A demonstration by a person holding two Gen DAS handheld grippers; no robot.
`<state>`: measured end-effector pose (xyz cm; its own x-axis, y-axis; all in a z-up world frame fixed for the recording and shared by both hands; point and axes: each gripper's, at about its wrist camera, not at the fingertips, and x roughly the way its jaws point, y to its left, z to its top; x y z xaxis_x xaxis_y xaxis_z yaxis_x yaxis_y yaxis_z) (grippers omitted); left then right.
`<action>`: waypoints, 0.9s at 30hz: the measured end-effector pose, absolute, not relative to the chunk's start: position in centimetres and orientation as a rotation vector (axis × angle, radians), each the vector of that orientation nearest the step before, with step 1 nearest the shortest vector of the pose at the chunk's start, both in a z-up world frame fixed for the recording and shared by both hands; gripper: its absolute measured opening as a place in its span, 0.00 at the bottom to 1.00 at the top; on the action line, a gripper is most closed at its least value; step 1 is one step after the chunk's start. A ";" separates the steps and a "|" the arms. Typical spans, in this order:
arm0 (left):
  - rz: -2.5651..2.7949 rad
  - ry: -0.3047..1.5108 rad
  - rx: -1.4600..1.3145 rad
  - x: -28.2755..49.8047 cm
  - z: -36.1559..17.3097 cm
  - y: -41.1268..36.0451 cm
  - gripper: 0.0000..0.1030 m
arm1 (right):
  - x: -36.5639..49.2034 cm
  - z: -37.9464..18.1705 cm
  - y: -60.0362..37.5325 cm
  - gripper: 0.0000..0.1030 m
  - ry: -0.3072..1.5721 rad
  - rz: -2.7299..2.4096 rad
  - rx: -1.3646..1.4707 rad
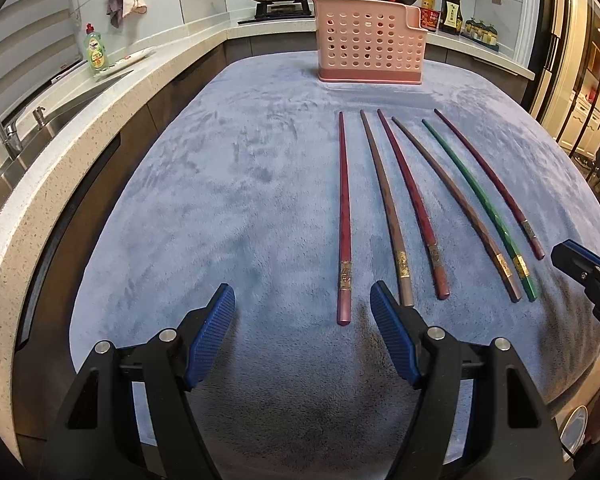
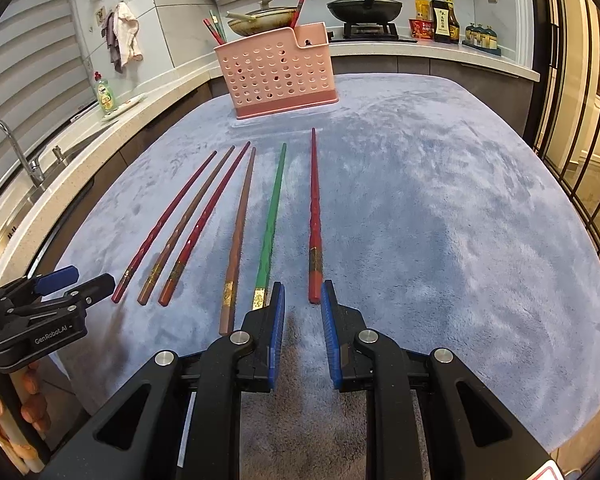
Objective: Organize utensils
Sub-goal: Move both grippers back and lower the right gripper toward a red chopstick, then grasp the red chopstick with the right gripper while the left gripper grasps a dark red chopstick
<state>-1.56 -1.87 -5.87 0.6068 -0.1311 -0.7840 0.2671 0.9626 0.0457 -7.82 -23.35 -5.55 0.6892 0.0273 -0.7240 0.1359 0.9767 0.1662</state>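
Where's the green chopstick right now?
The green chopstick lies on the blue cloth, second from the right in the row, between a brown chopstick and a red chopstick.

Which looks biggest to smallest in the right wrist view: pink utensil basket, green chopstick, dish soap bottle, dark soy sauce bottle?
1. pink utensil basket
2. green chopstick: longest span, but thin and nearest the camera, so its rank against the basket is unsure
3. dark soy sauce bottle and dish soap bottle: look alike, not ranked
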 end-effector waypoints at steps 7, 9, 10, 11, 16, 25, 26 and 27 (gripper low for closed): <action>-0.230 0.908 0.170 -1.3 -6.6 -1.9 0.64 | -6.5 -6.5 -23.3 0.16 0.825 -0.063 0.206; -0.231 0.911 0.170 -1.2 -6.6 -2.0 0.64 | -6.2 -6.7 -23.4 0.16 0.827 -0.068 0.205; -0.231 0.912 0.171 -1.2 -6.6 -2.0 0.64 | -6.0 -6.8 -23.6 0.16 0.830 -0.071 0.205; -0.232 0.913 0.172 -1.1 -6.7 -2.0 0.64 | -5.9 -7.0 -23.7 0.16 0.834 -0.073 0.207; -0.241 0.932 0.168 -0.8 -7.2 -2.2 0.58 | -5.4 -7.7 -23.9 0.13 0.846 -0.078 0.203; -0.238 0.942 0.159 -0.7 -7.4 -2.2 0.58 | -5.9 -7.8 -24.4 0.07 0.837 -0.088 0.219; -0.238 0.944 0.157 -0.6 -7.4 -2.2 0.58 | -6.1 -7.7 -24.4 0.07 0.836 -0.088 0.223; -0.238 0.945 0.155 -0.6 -7.4 -2.2 0.58 | -6.2 -7.7 -24.4 0.07 0.836 -0.087 0.226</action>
<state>-0.62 -2.17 -7.45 0.5627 -0.1333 -0.8158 0.2685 0.9629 0.0278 -6.22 -24.44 -7.73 0.6686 0.0118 -0.7436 0.1652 0.9725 0.1640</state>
